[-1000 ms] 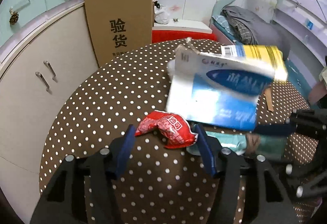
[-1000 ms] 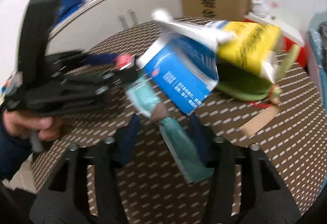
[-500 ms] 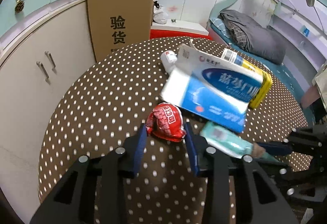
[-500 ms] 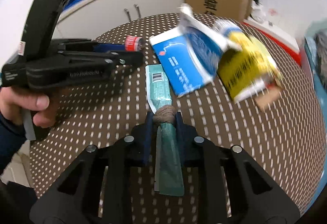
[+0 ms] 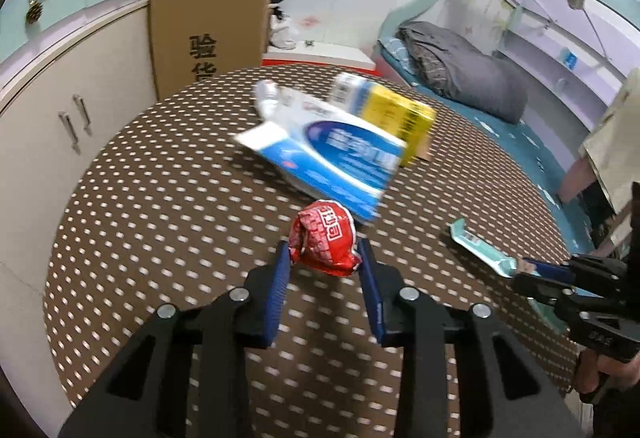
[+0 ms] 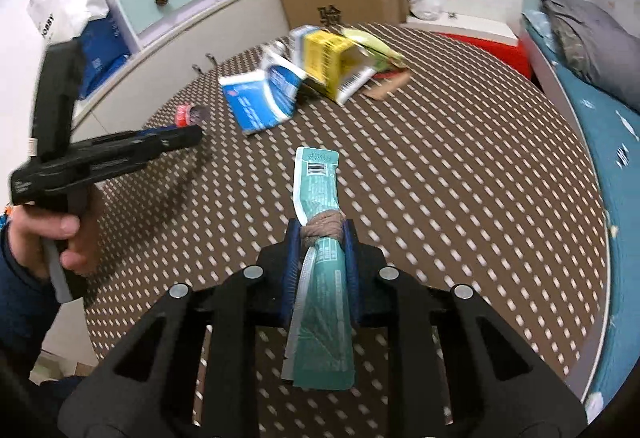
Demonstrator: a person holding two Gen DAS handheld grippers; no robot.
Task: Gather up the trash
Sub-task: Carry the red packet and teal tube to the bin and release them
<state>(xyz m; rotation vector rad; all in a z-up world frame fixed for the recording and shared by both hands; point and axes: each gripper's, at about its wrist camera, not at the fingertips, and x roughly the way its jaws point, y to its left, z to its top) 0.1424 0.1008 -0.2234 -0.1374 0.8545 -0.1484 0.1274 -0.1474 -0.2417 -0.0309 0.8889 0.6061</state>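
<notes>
My left gripper [image 5: 325,258] is shut on a crumpled red wrapper [image 5: 325,238] and holds it above the polka-dot table [image 5: 160,206]. My right gripper [image 6: 320,238] is shut on a teal sachet [image 6: 320,198] tied with a brown band; the sachet also shows in the left wrist view [image 5: 480,252]. A blue and white box [image 5: 332,154] and a yellow box [image 5: 396,114] lie on the far part of the table. In the right wrist view the left gripper [image 6: 176,136] is at the left with the red wrapper [image 6: 184,114] at its tip.
A cardboard box [image 5: 208,34] stands behind the table by white cabinets [image 5: 60,110]. A bed [image 5: 460,70] with a grey blanket is at the right. A flat cardboard scrap [image 6: 386,86] and a green wrapper [image 6: 372,46] lie by the yellow box.
Both grippers have pulled back and lifted from the pile with their items. The left closed tighter on the red wrapper. The boxes now lie farther away.
</notes>
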